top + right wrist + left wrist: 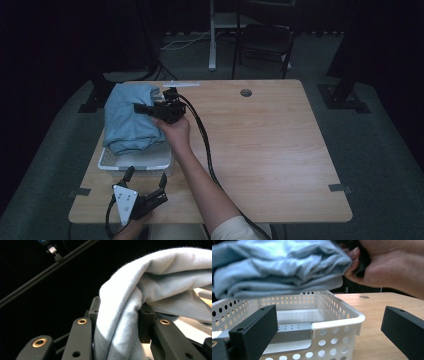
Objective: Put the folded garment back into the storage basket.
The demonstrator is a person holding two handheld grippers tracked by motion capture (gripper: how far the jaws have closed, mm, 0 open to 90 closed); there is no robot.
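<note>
A folded blue-grey cloth (129,119) hangs over a white perforated basket (134,163) at the table's left side. My right gripper (144,108) is shut on the cloth's right edge, and the fabric is bunched between its jaws in the right gripper view (116,315). In the left gripper view the cloth (279,267) floats just above the basket's (337,322) rim, with the basket's inside bare. My left gripper (146,175) is open at the basket's near side, holding nothing; its jaws (329,315) straddle the basket's near corner.
The wooden table (270,150) stretches bare to the right. Black cables (205,145) trail from the right gripper along the forearm. A round grommet (246,92) sits near the far edge. A dark chair (265,37) stands behind the table.
</note>
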